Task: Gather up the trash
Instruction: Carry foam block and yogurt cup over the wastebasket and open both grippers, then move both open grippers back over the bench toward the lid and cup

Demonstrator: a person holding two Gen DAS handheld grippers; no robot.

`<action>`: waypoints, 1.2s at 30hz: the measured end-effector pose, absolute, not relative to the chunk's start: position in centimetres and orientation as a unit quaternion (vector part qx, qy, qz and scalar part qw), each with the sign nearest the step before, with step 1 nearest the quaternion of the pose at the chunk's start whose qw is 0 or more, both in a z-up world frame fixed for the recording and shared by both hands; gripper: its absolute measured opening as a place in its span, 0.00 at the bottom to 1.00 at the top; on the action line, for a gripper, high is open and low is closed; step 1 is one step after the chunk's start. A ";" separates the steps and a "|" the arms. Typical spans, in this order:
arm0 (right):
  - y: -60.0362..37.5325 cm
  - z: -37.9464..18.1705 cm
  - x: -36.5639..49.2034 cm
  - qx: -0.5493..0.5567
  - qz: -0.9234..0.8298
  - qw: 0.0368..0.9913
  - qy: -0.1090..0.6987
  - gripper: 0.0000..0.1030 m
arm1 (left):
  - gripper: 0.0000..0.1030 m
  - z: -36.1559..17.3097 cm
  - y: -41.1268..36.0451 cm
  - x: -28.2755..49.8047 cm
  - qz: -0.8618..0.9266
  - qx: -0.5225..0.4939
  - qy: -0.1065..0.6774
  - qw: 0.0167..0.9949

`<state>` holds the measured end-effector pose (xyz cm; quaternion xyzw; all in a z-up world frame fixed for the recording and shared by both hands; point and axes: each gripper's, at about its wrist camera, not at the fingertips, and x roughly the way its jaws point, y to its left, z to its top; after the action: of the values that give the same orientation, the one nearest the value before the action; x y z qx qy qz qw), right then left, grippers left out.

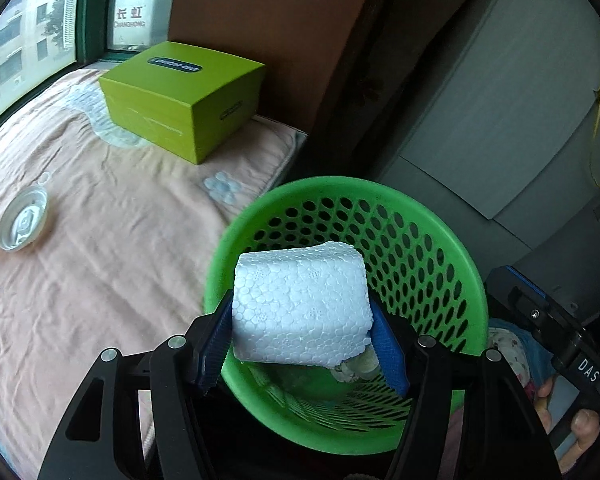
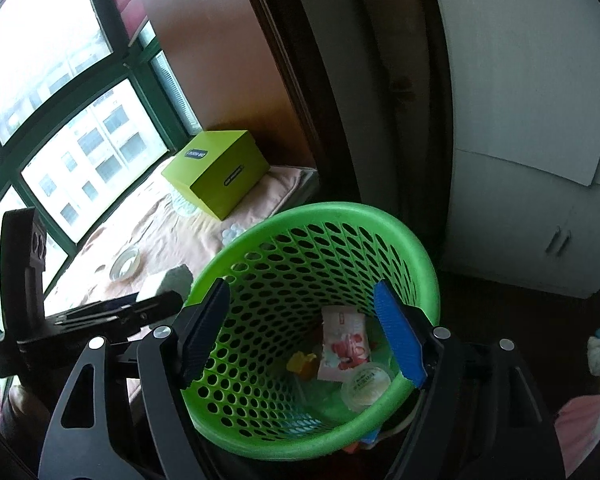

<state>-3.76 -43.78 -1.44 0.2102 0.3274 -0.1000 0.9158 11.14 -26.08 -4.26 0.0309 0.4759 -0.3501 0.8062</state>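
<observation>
The left gripper [image 1: 302, 340] clamps a white foam block [image 1: 302, 308] between its 2 blue pads, holding it over the near rim of the green perforated basket [image 1: 440, 240]. The right gripper [image 2: 302, 334] has its fingers spread wide with nothing between them, straddling the basket's opening from above. Inside the basket [image 2: 380, 220] lie a pink snack packet [image 2: 344, 344], a small yellow piece [image 2: 302, 364] and a round sealed cup [image 2: 366, 386]. Beside the basket is a pink quilt [image 1: 100, 260] carrying a lime-green box [image 1: 180, 96] near the window [image 1: 28, 40] and a round plastic lid [image 1: 22, 222], which lies well apart from the box.
</observation>
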 end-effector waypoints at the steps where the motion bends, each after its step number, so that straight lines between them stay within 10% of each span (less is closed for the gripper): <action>1: -43.8 -1.4 -3.8 0.211 -0.100 0.916 0.327 0.72 | 0.63 -4.3 -26.2 11.1 -0.351 0.032 0.476 0.806; 36: -29.8 -0.2 7.4 0.135 0.056 0.921 0.361 0.78 | 0.78 -1.7 -3.8 17.5 -0.137 -0.032 0.439 0.888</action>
<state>7.44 -29.81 -0.17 0.1352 0.3610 0.0562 0.9210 17.49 -3.80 -1.70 -0.0318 0.4387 -0.1371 0.8876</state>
